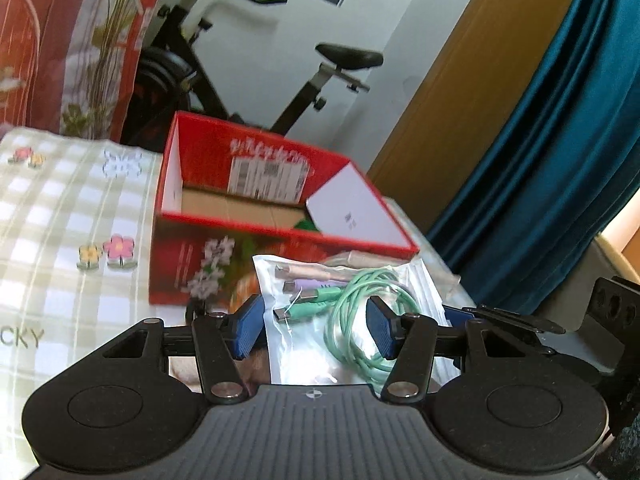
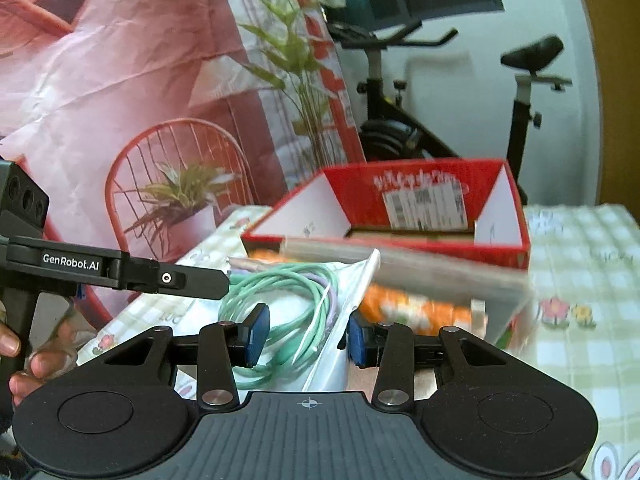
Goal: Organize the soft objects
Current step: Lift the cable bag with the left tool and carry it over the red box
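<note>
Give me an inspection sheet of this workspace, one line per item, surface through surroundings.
Surface: checked tablecloth with flower prints.
Job's things: clear bag of cables held up in front of the open red box; something green shows inside the box.
Clutter: a clear packet with orange print near the box.
Grippers: left claw and right claw each have blue pads at the bag's sides; a hand holds the left gripper.
Cables: green coil with purple strands, sealed in the bag.
Surroundings: exercise bike, teal curtain, printed backdrop.
</note>
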